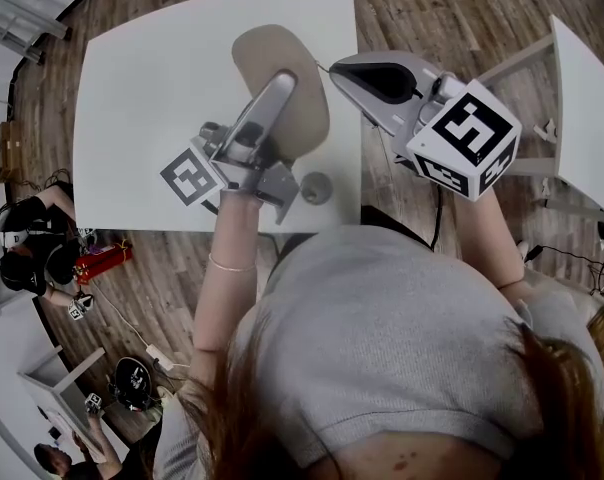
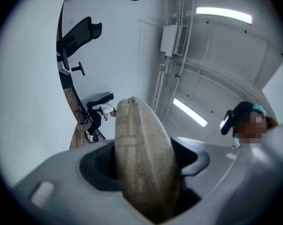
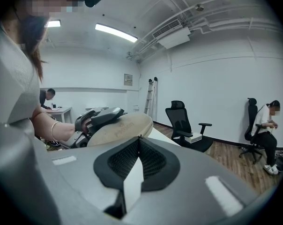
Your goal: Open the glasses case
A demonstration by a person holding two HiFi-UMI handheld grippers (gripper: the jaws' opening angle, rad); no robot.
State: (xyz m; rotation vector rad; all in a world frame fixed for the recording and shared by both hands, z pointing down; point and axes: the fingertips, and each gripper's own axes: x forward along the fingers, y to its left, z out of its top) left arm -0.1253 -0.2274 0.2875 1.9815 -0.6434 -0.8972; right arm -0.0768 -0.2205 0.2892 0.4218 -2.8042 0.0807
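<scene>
Head view: the glasses case point(image 1: 277, 53), a beige oval pouch, sits over the near middle of the white desk point(image 1: 152, 68), pinched in the left tongs point(image 1: 280, 88). Whether the case rests on the desk or hangs just clear of it cannot be told. The left tongs reach in from the case's near end, one jaw lying across its upper face and the other below it.

The left gripper view confirms that hold. The case fills the gap between the two jaws, seam edge toward the camera, and its far end rises past them. The case is closed along that seam.

The right tongs point(image 1: 335, 69) come in from the case's right side, their tip just beside its right edge. In the right gripper view both jaws are pressed together with nothing between them. The case's flat face lies directly beyond the tip, with the left tongs clamped on its far side. Whether the tip actually touches the edge is unclear.
</scene>
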